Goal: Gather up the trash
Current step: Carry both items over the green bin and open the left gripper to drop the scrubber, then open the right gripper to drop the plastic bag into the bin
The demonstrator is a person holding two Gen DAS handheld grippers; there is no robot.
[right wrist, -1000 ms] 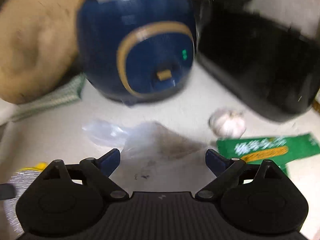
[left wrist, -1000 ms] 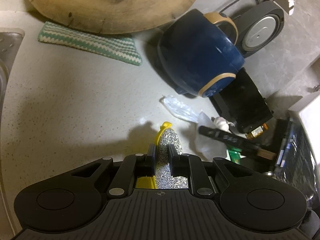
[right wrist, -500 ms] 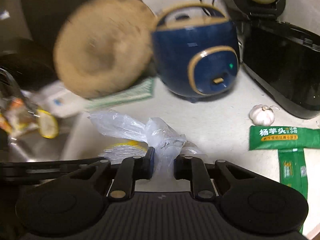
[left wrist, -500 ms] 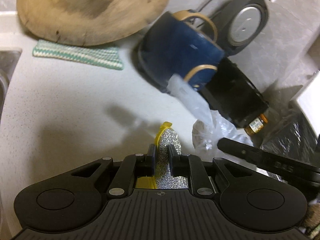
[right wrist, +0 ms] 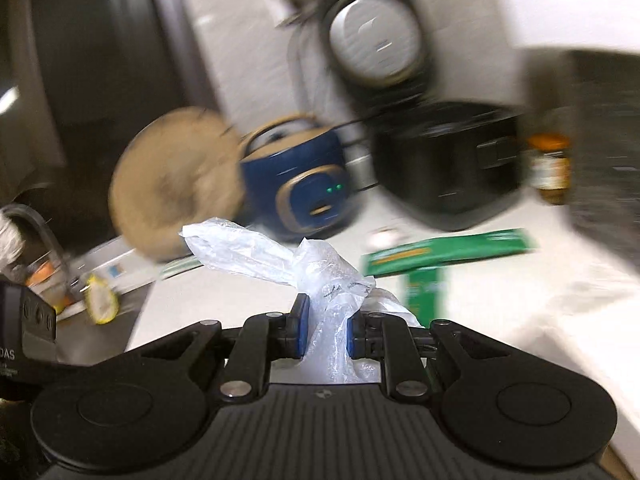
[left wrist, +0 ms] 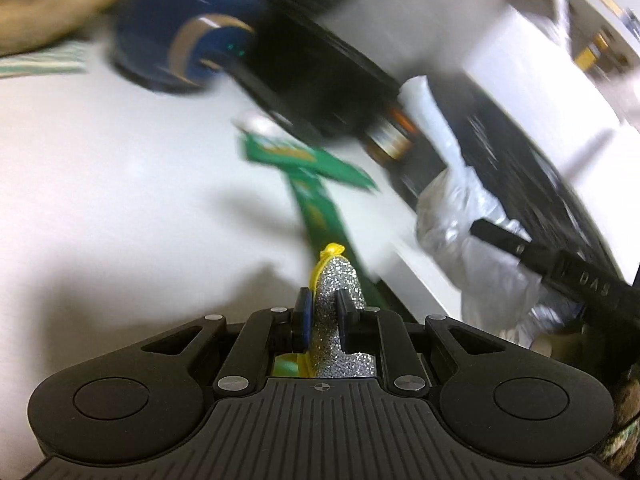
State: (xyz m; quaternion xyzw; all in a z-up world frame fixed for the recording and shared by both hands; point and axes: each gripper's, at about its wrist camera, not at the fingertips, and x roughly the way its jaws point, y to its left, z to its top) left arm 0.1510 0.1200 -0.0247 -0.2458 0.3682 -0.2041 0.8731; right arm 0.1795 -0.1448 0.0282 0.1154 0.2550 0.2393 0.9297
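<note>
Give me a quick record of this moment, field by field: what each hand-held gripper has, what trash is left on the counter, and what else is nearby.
left hand-held gripper: shut on a glittery silver pouch with yellow trim
right hand-held gripper: shut on a crumpled clear plastic bag, lifted off the counter
trash left on counter: two green packets, one crossing the other
counter: pale
nearby: blue rice cooker, round wooden board, black appliance
image quality: motion blur

A pale speckled counter [right wrist: 540, 344] meets a grey wall [right wrist: 248, 60], carrying a blue cooker [right wrist: 304, 188] and black appliance [right wrist: 448, 168].
</note>
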